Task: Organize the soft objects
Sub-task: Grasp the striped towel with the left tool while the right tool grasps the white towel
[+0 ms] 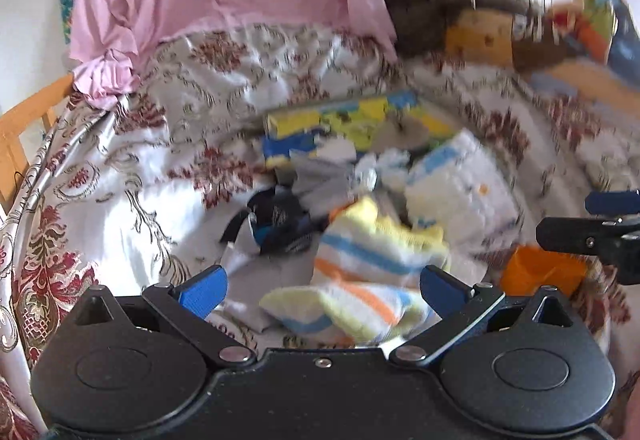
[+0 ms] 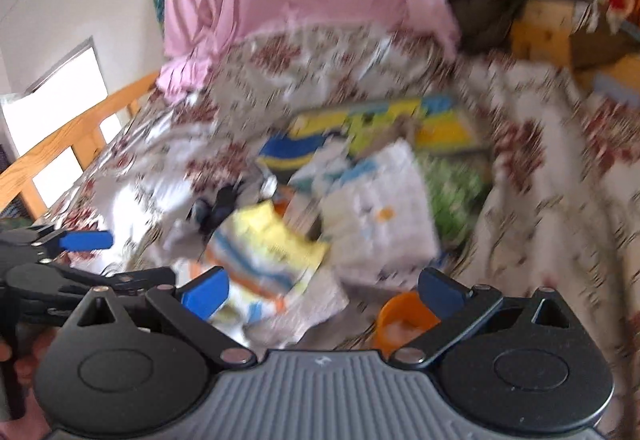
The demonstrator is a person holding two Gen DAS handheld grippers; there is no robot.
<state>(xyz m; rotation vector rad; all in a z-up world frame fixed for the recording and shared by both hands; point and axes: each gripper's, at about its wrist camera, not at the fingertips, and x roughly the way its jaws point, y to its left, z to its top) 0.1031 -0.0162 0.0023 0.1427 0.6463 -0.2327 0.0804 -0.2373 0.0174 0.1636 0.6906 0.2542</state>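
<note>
Both the left tongs (image 1: 322,292) and right tongs (image 2: 320,292) gape wide and empty over the flowery bed cover (image 1: 160,143), where a striped yellow-and-white sock (image 1: 360,280) lies slanting sideways, an orange cup (image 2: 404,316) beside it.

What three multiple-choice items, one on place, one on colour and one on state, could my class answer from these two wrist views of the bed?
1. Where does the orange cup stand?
A. to the right of the sock pile
B. on the pink sheet
C. inside the picture box

2. What colours are the stripes on the nearest sock?
A. red and black
B. blue and orange
C. green and purple

3. How does the left claw stand?
A. shut on a sock
B. shut on the cup
C. open, holding nothing

Answers: 1 A, the cup sits on the patterned bedspread right of the pile; 2 B, blue and orange bands cross its white and yellow knit; 3 C, its blue fingers are spread wide with nothing clamped between them.
</note>
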